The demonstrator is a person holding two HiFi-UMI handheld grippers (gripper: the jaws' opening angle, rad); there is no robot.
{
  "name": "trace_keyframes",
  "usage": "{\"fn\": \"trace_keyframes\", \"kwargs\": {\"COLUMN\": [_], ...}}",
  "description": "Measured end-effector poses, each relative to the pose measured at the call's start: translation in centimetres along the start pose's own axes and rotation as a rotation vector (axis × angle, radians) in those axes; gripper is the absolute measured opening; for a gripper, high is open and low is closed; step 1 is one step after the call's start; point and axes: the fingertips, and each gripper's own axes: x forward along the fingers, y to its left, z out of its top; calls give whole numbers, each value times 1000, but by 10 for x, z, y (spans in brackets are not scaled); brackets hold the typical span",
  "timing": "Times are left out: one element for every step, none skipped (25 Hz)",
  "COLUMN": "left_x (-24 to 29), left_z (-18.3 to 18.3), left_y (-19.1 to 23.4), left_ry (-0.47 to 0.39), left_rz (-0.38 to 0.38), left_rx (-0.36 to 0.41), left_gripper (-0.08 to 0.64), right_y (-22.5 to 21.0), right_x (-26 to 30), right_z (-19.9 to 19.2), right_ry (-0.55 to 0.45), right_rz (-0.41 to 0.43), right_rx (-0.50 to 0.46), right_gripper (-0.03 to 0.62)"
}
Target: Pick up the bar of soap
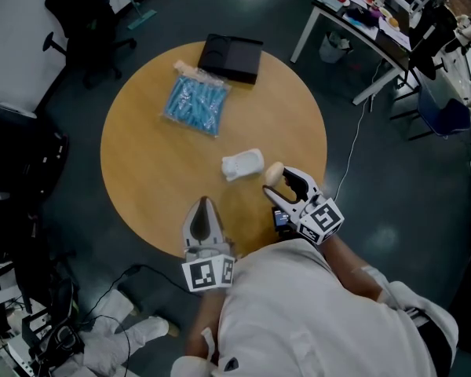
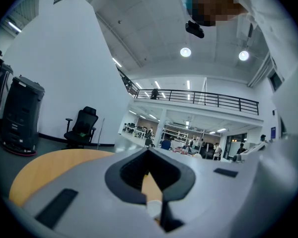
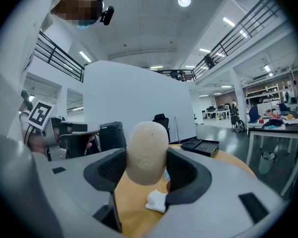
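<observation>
Clamping the single bar of soap (image 3: 147, 148) upright, the right tool (image 3: 147, 165) holds it just above the table's (image 1: 157, 171) near edge, seemingly lifted clear. The left tool (image 1: 205, 206) hovers nearby, jaws together, empty. One blue packet (image 1: 195, 104), one black tray (image 1: 231, 57) and one white lump (image 1: 243, 164) lie on the table

I am counting what is lying before me, item by item: one round wooden table (image 1: 141, 163); one bar of soap (image 1: 274, 173); one white moulded piece (image 1: 243, 164); one blue plastic packet (image 1: 195, 105); one black tray (image 1: 231, 57); one black office chair (image 1: 82, 22); two grippers I am carrying, namely left gripper (image 1: 204, 204) and right gripper (image 1: 281, 177)
</observation>
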Motion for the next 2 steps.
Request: {"fn": "trace_keyframes", "kwargs": {"left_x": [0,-1], "left_z": [0,0], "left_y": [1,1], "left_ry": [1,2], "left_rz": [0,0], "left_rx": [0,1], "left_gripper": [6,6], "right_y": [0,0], "right_x": [0,0], "right_z": [-1,-2], "right_ry": [0,-1], "right_rz": [1,2], "right_rx": [2,3], "right_gripper": [262,262]}}
